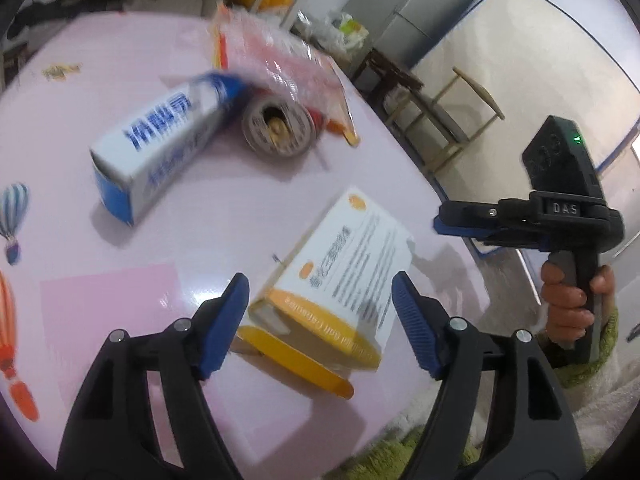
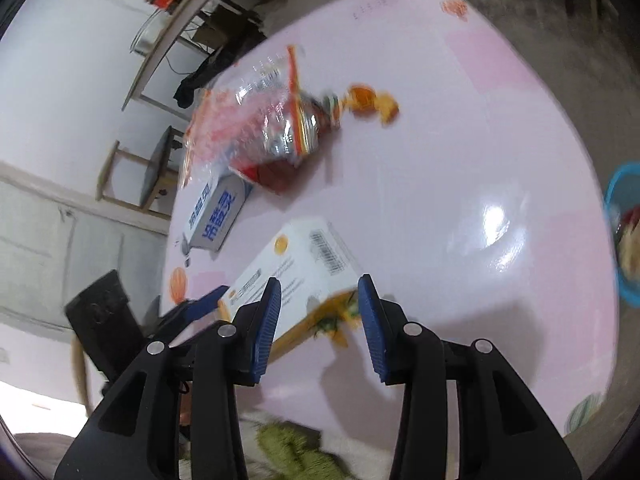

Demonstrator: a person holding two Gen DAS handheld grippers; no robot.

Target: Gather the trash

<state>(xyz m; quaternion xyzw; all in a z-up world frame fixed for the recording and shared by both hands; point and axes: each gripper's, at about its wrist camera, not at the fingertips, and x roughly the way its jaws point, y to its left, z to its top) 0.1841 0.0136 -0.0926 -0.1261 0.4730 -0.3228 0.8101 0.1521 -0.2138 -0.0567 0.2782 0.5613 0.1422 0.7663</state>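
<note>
Tilting downward, left tool (image 1: 320, 294) spread astride orange-white box (image 1: 340, 272), right tool (image 2: 319, 300) gaping, empty.

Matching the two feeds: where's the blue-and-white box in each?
Left wrist: blue-and-white box, upper left, lying on the table.
Right wrist: left of centre, partly under the plastic bag.
Shared landmark: the orange-and-white box near the tongs.

I count two cartons (image 1: 332, 276) (image 1: 160, 148), one can (image 1: 278, 126), one plastic wrapper (image 1: 280, 60) (crumpled), and one blue basket (image 2: 624, 236).
</note>
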